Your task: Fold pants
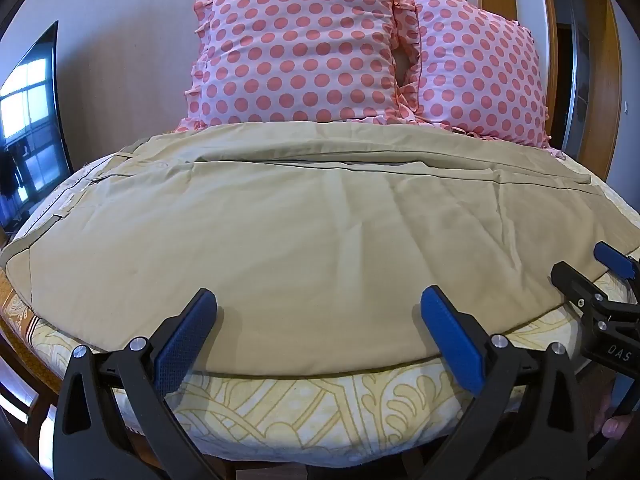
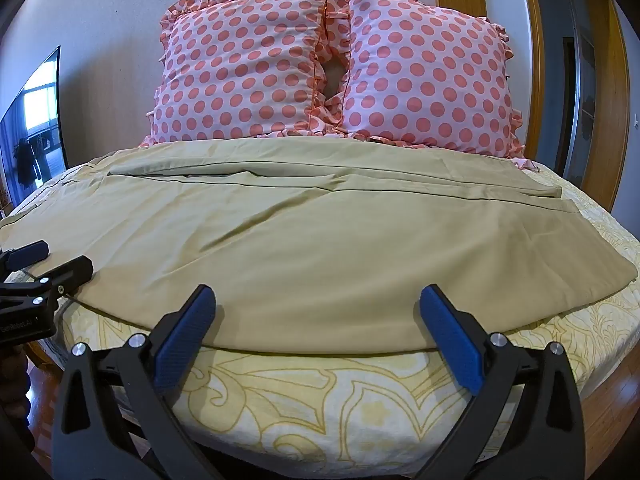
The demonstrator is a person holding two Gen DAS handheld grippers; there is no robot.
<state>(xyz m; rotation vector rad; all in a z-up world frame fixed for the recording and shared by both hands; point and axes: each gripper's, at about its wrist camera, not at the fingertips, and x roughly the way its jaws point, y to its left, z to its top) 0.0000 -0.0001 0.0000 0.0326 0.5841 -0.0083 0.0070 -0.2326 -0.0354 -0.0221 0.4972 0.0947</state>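
Note:
Khaki pants [image 1: 304,232] lie flat across the bed, one leg laid over the other, waistband at the left and leg ends at the right; they also show in the right wrist view [image 2: 304,240]. My left gripper [image 1: 318,302] is open and empty, its blue pads just above the pants' near edge. My right gripper [image 2: 318,300] is open and empty above the near edge further right. The right gripper shows at the right edge of the left wrist view [image 1: 596,276], and the left gripper at the left edge of the right wrist view [image 2: 52,260].
The bed has a cream sheet with a yellow pattern [image 1: 320,408]. Two pink polka-dot pillows [image 1: 304,48] [image 2: 424,76] stand against the wall behind the pants. A dark TV screen [image 1: 28,120] is at the left. A wooden door frame [image 2: 536,60] is at the right.

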